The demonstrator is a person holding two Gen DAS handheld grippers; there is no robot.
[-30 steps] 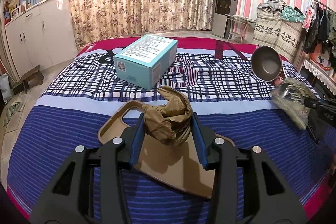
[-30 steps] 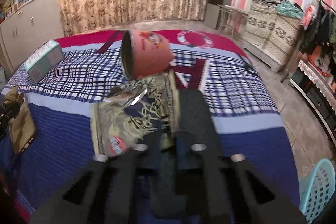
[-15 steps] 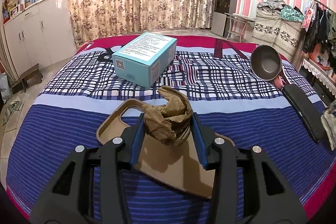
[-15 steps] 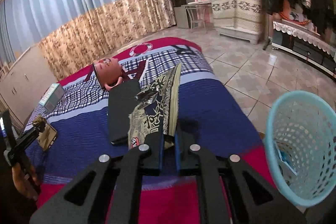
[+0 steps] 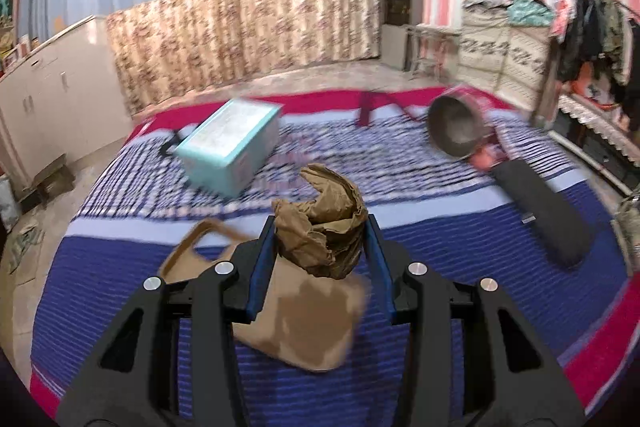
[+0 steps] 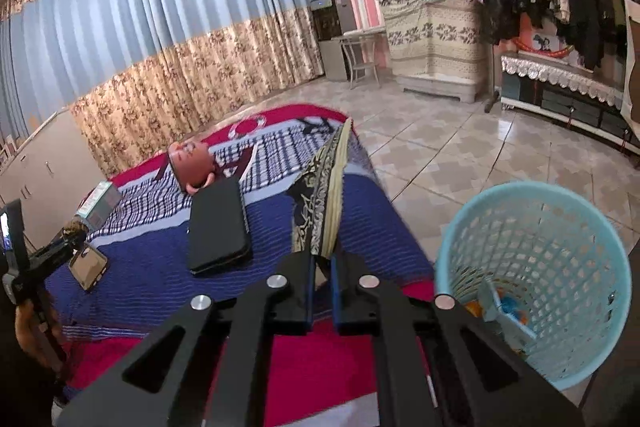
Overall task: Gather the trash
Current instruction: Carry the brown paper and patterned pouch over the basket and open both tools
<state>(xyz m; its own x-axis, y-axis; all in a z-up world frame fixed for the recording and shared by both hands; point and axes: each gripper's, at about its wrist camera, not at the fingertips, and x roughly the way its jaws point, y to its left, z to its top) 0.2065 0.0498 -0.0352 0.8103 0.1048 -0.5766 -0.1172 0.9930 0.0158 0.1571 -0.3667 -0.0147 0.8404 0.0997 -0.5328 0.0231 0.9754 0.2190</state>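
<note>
A bed with a blue, white and red striped and checked cover (image 5: 460, 307) fills the room, seen from two handheld grippers.

The left gripper (image 5: 320, 247) is closed on a crumpled ball of brown paper (image 5: 324, 223), its blue-lined fingers pressing the ball from either side, above a flat tan phone case (image 5: 304, 319) that lies on the near part of the bed. Farther back on the left sits a light blue box (image 5: 228, 147). At far right a metal bowl (image 5: 456, 127) rests tilted on its side, and nearer on the right lies a long black case (image 5: 540, 211).

The right gripper (image 6: 322, 259) is pinched shut on the near end of a flattened black and gold patterned wrapper (image 6: 320, 195), which sticks out away from the fingers above the right side of the bed. Just right of it, on the tiled floor beside the bed, stands a light blue mesh basket (image 6: 560, 219) with a few scraps in the bottom. In this view the left gripper (image 6: 68, 239) appears at the far left with the paper ball, held by a hand (image 6: 28, 327).
</note>
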